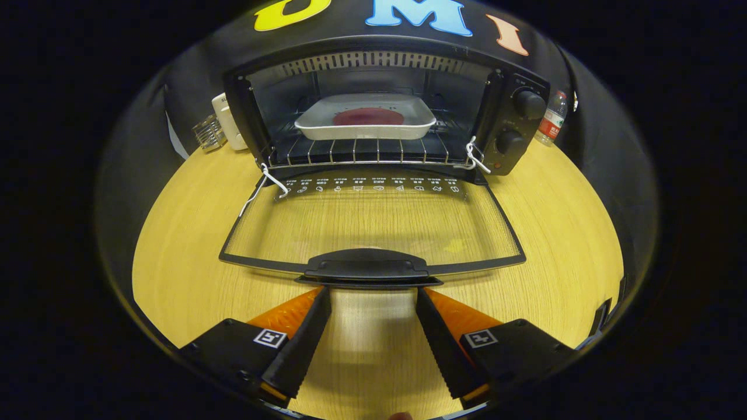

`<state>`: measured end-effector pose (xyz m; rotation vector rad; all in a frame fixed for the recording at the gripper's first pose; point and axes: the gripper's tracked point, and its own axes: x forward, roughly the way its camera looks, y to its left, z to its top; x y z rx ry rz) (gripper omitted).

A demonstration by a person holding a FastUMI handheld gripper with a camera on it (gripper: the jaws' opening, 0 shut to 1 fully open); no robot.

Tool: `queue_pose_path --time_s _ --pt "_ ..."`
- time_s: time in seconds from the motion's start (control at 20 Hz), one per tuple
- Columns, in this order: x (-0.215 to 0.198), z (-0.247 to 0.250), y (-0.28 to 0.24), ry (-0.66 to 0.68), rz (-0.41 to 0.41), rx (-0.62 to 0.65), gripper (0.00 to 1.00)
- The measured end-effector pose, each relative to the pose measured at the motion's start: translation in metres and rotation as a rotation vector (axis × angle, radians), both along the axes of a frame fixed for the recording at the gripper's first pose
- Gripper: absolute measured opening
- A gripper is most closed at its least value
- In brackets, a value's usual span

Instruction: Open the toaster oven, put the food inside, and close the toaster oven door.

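The gripper point(373, 291) is spread wide and holds nothing, its fingertips just under the handle point(366, 267) of the lowered door point(373, 224). Bare table point(560, 245) lies either side. A tray point(366, 119) sits on the oven point(379, 111) rack.

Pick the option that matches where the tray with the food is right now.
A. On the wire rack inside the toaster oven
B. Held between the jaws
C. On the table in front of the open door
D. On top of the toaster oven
A: the tray sits on the wire rack inside the toaster oven, whose door lies folded down; the gripper is open just short of the door handle.
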<state>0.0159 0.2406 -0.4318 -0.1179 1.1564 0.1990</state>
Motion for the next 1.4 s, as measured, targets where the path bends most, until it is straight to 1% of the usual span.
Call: queue_pose_path --time_s 0.15,0.55,0.9,1.05,1.4 --pt "0.0 0.004 0.001 -0.005 0.0 0.013 0.95" --pt "0.001 0.037 0.001 -0.112 -0.005 0.038 0.95" --pt "0.003 0.059 0.002 -0.17 -0.011 0.054 0.95" --pt "0.009 0.071 0.003 -0.204 -0.02 0.066 0.95" --pt "0.024 0.094 0.007 -0.301 -0.001 0.063 0.95"
